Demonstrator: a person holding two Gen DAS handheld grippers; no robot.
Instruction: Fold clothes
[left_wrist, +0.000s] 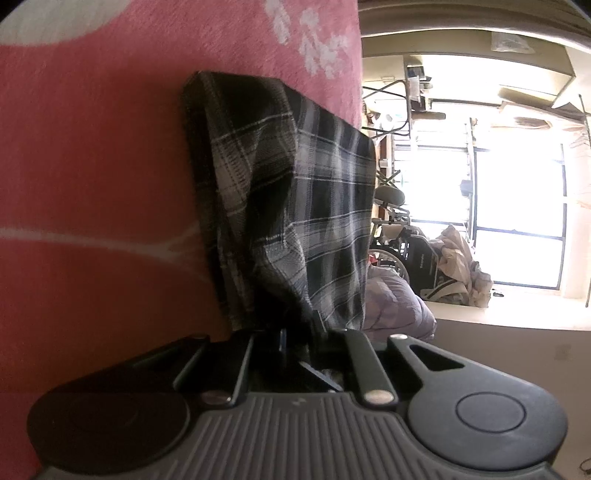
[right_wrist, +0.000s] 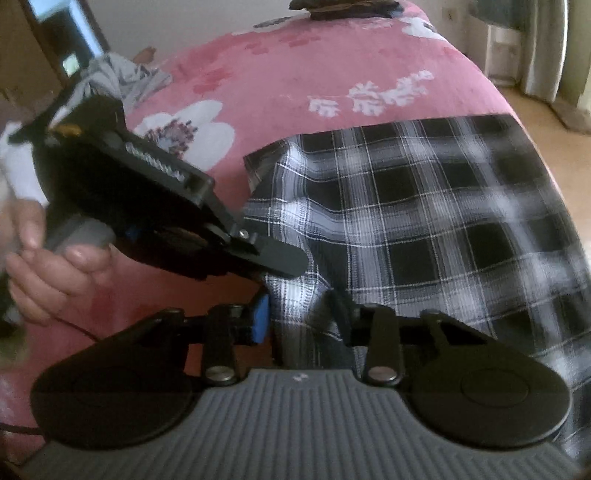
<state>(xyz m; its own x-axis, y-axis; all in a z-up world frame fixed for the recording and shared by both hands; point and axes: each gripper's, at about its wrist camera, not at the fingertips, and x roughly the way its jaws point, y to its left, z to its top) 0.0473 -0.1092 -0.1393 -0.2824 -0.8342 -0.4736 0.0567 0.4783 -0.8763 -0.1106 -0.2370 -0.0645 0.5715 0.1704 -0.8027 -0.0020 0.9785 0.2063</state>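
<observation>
Black-and-white plaid woven garment (right_wrist: 424, 221) is spread near the edge of a pink fleece blanket with white flowers (right_wrist: 295, 81). One gathered corner is pinched between the nearly closed jaws of the left gripper (left_wrist: 295, 339), so that the cloth (left_wrist: 295, 192) is drawn up into a taut ridge ready to be carried over. The right gripper (right_wrist: 303, 314) is set with its jaws partly apart, cloth lying between them but apparently not clamped; a release or handover is judged likely. The left gripper (right_wrist: 273, 264) is seen held by a hand (right_wrist: 51, 266) just beside the same corner.
</observation>
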